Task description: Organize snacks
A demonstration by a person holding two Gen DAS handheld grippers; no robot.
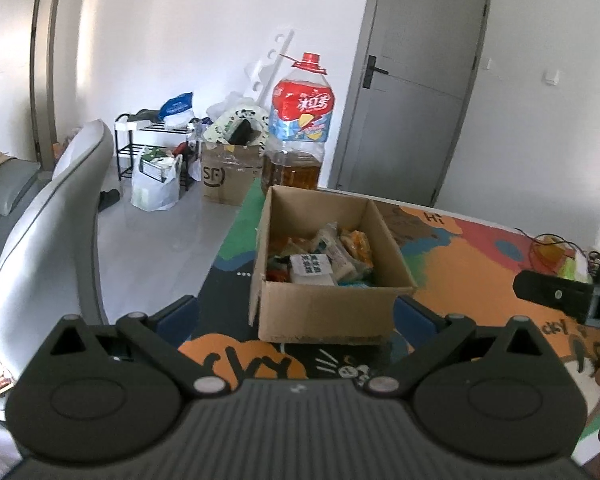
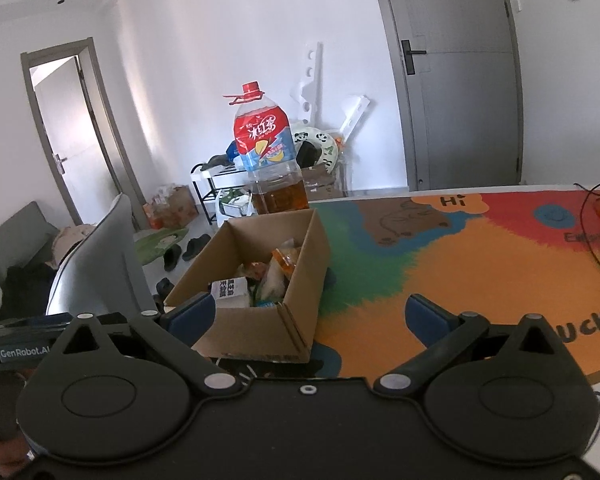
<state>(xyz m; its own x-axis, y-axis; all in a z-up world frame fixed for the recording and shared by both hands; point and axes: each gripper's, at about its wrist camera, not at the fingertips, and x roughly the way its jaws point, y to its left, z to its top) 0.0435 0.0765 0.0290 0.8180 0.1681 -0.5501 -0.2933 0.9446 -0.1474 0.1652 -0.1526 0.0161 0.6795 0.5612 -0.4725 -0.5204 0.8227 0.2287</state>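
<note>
Both grippers are spread wide with nothing between their blue pads: the left gripper (image 1: 296, 312) faces the cardboard box (image 1: 324, 312) just ahead, while for the right gripper (image 2: 312, 312) it sits ahead to the left. Snack packets (image 1: 328, 256) fill the box; beyond it stands a tea bottle (image 1: 300, 120).

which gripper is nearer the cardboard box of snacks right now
Left. The left gripper sits centred in front of the cardboard box, jaws open. The right gripper is off to the box's right, jaws open and empty.
</note>
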